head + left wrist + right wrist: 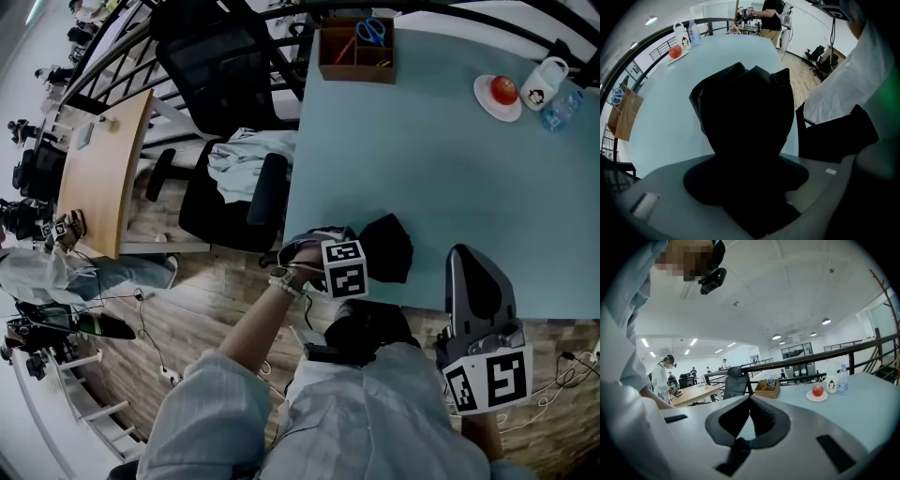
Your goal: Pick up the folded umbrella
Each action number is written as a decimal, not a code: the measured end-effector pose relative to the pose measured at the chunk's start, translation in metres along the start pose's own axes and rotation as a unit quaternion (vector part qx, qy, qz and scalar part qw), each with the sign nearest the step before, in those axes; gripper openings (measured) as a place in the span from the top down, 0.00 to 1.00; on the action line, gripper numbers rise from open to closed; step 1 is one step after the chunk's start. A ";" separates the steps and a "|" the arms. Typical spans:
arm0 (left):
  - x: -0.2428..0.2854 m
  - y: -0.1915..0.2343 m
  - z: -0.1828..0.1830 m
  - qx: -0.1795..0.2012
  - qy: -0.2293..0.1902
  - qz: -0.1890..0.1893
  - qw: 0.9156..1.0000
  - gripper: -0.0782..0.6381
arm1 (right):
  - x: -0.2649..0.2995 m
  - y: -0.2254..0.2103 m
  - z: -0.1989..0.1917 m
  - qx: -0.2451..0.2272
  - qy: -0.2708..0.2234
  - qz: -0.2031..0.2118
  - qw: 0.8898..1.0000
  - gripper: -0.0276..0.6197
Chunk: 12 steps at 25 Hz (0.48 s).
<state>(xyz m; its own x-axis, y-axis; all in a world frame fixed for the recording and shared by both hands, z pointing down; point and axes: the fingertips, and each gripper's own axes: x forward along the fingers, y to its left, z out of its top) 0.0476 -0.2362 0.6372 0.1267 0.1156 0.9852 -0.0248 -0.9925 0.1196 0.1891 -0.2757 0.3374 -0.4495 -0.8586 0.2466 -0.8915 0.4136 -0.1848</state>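
Head view, left gripper [352,251]: clamped on the folded umbrella [386,246], with its marker cube facing up.
Head view, folded umbrella: black and bunched, just ahead of the left gripper's cube, over the near edge of the pale blue table [422,159]. Whether it touches the top cannot be told.
Head view, right gripper [464,262]: to the right of the left gripper, apart from the umbrella, pointing out over the table edge.
Head view, far ahead of both grippers: a brown box [354,64] with blue scissors [372,30]. To its right is a plate [485,103] bearing a red apple [504,89], then a white mug [544,82] and a water bottle [562,110].
Left gripper view, jaws: pressed on the umbrella's black fabric, which fills the space between them and rises ahead.
Left gripper view, beyond the umbrella: the table top, with the box to the left and the plate, mug and bottle far ahead.
Right gripper view, jaws: tips together, with nothing between them.
Right gripper view, ahead: the table top, with the box, plate, mug and bottle well apart from the jaws.
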 end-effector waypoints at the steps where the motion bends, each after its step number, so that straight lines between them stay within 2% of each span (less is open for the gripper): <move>1: 0.000 0.000 0.000 0.001 -0.005 0.002 1.000 0.50 | -0.001 0.002 0.000 -0.001 -0.001 0.000 1.000 0.96; 7: -0.007 0.003 0.001 -0.016 -0.038 0.025 0.999 0.51 | -0.006 0.011 0.002 -0.009 -0.006 -0.008 1.000 0.96; 12: -0.032 0.009 0.012 -0.039 -0.095 0.045 0.994 0.51 | -0.011 0.020 0.005 -0.018 -0.005 -0.016 1.000 0.96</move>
<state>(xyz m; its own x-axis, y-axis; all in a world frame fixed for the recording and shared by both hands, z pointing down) 0.0550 -0.2492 0.6055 0.3061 0.0091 0.9520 -0.1209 -0.9915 0.0484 0.1769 -0.2596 0.3268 -0.4204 -0.8746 0.2415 -0.9069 0.3968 -0.1418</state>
